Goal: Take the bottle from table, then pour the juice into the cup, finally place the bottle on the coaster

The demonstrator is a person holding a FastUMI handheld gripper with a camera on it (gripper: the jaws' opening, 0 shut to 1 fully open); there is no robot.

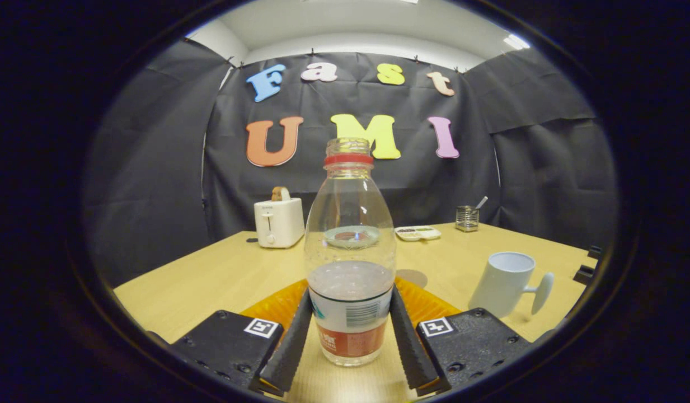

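I'm looking across a pale wooden tabletop [210, 274] in a booth hung with black cloth, under a white ceiling. My tool [350, 330] has its two fingers flanking the lower part of the bottle [350, 263], one on each side at the label; they seem to press its sides, so I judge the tool clenched on the bottle, though I can't be sure how firmly. The bottle stands upright, cap off, a red ring at its neck, juice filling roughly the lower third. Its base looks to rest on the tabletop just short of an orange ribbed coaster [434, 305] that spreads out behind it and my fingers. The cup [504, 282], pale with a side handle, sits well apart to the right. This fits either a fresh grasp before pouring or a bottle being brought back towards the coaster; how much juice the cup holds I cannot see. Either way, I'd keep the bottle vertical and the squeeze moderate, since thin plastic buckles and an open neck spills easily. Farther back stand a toaster [278, 222], a small flat dish [417, 233] and a little mesh holder [466, 218], all far from the work. Nothing stands between bottle and cup.
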